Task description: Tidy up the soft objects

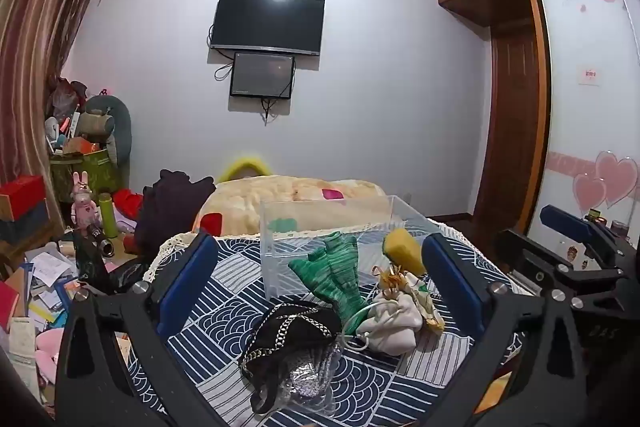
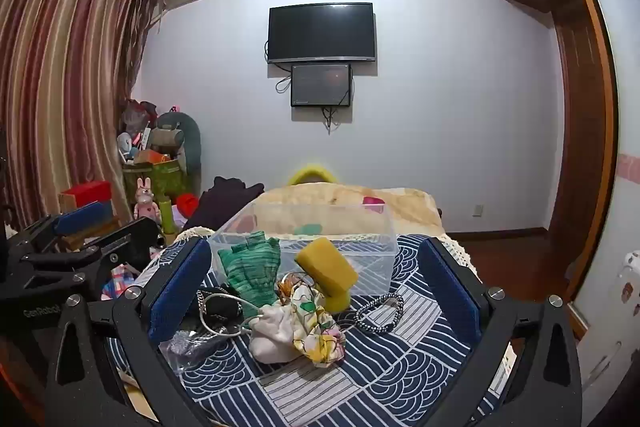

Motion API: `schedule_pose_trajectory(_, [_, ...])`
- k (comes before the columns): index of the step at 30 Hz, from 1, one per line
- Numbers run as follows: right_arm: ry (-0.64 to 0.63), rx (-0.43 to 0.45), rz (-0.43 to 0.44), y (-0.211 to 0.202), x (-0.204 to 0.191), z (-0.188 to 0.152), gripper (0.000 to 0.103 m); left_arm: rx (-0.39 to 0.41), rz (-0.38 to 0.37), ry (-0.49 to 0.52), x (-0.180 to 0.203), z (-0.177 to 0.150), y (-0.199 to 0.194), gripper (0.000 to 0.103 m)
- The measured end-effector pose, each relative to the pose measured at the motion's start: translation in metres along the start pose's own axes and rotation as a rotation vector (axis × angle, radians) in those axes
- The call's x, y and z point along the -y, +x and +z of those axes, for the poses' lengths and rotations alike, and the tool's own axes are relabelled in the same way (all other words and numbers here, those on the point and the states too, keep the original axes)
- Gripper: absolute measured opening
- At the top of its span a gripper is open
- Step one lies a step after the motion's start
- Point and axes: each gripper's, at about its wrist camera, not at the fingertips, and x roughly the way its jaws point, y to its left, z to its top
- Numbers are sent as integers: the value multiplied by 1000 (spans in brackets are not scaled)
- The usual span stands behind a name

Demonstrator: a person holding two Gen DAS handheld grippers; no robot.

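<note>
Covering the bed, the blue-and-white patterned cloth [image 1: 224, 331] is the largest thing close to the cameras, and all the soft objects lie on it. At 12 o'clock from the pile stands the clear plastic box [image 1: 332, 223]; nothing lies in it, as far as I can see through its walls.

In the left wrist view the left gripper [image 1: 316, 287] has its jaws released, wide apart, with nothing between the blue pads but the pile itself below them. The right gripper [image 1: 576, 247] shows at 3 o'clock, but there I cannot tell how it stands. In the right wrist view the right gripper [image 2: 316, 287] is also released and grasps nothing.

The green knitted piece [image 1: 336, 275] lies with its upper end against the front wall of the box. The black pouch [image 1: 292, 335] with a chain pattern is at 7 o'clock from it, just beside a glittery silver item in clear wrapping [image 1: 308, 379]. The white drawstring bag [image 1: 392, 323] is at 4 o'clock from the green piece, touching the flowered yellow cloth [image 2: 316, 327]. The yellow sponge [image 2: 326, 267] leans on the box front, at 1 o'clock from the bag. A black-and-white braided cord [image 2: 380, 313] lies apart at 3 o'clock.
</note>
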Motion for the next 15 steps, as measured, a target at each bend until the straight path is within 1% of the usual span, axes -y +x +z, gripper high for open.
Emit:
schedule_pose_trajectory(2, [-10, 2, -1, 0, -1, 0, 103, 1, 1, 2, 1, 0, 1, 103])
schedule_pose_trajectory(4, [-5, 2, 1, -1, -1, 1, 103, 32, -5, -16, 0, -1, -2, 103])
schedule_pose_trajectory(9, [1, -15, 0, 2, 3, -2, 103, 16, 2, -6, 11, -1, 8, 103])
schedule_pose_trajectory(13, [3, -12, -1, 3, 7, -3, 103, 21, -11, -16, 3, -2, 6, 103])
schedule_pose_trajectory(15, [2, -10, -4, 2, -1, -2, 103, 21, -17, -15, -1, -4, 3, 103])
